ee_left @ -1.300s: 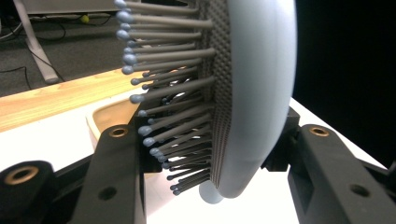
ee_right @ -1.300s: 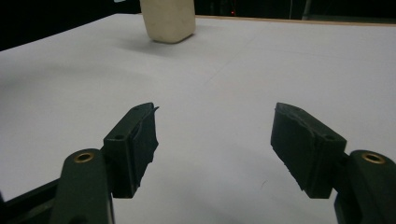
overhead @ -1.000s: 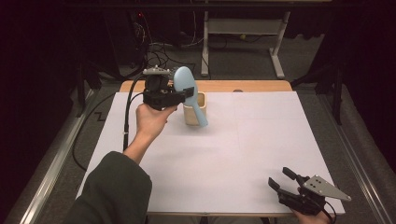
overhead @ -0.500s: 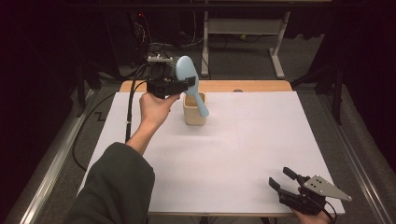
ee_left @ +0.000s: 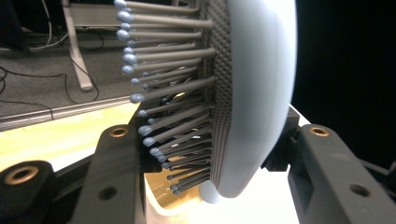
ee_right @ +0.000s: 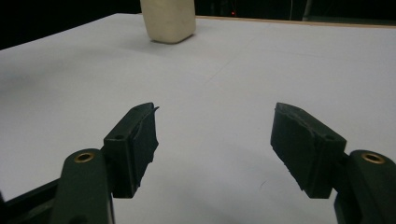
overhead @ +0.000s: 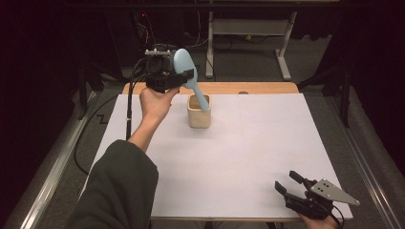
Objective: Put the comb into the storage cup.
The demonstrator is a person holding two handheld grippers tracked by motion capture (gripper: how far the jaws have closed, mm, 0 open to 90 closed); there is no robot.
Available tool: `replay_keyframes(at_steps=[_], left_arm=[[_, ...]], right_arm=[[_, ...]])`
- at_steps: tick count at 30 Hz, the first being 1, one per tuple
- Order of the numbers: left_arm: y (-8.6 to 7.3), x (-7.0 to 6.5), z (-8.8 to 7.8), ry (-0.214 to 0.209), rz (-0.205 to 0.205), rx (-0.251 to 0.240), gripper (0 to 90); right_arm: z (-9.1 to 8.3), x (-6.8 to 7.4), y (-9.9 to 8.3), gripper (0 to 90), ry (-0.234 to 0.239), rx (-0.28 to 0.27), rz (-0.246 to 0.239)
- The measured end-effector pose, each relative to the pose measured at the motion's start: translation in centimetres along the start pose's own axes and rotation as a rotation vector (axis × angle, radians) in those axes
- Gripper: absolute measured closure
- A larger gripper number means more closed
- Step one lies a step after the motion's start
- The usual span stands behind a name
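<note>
Left gripper is clamped on the head of a pale blue hairbrush, held up over the far end of the bench, brush tilted with the head up and left and the handle angling down to the right into the mouth of a cream cup. Judgement: the handle tip sits inside or right at the rim, so this is mid-transfer between brush and cup; from one moment I can't say whether it's going in or coming out. If it's going in, the pick and the carry are done; lowering, letting go and clearing the hand are left. Right gripper sits at the near right corner, well apart from the cup, jaws wide with nothing between them, looks idle. Views: the high view gives the whole layout, both grippers, the sleeve, the brush angle against the cup, and the floor and a table frame beyond. The left gripper view gives the grip itself: one jaw on the bristle side, the other on the smooth back of the hairbrush, grey bristles with ball tips, and part of the cup's rim directly below. The right gripper view shows its open gripper over bare white bench, with the cup far ahead, top cut off by the frame edge.
</note>
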State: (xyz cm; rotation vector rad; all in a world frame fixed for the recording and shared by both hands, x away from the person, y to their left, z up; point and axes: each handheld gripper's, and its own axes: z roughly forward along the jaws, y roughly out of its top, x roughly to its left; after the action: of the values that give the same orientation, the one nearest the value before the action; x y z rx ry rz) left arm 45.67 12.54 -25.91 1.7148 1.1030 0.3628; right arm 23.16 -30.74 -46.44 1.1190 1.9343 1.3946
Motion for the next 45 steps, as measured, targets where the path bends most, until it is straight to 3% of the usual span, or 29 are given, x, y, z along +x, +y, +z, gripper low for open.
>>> replay_keyframes(at_steps=[16,45], left_arm=[[-0.2,0.9,1.6,0.061,-0.012,0.001,53.5],[-1.7,1.9,4.0,0.088,-0.024,0.056,53.2]], right_arm=[[0.0,0.0,0.0,32.3,0.002,-0.001,-0.001],[0.1,0.1,0.0,32.4,0.003,-0.002,-0.010]])
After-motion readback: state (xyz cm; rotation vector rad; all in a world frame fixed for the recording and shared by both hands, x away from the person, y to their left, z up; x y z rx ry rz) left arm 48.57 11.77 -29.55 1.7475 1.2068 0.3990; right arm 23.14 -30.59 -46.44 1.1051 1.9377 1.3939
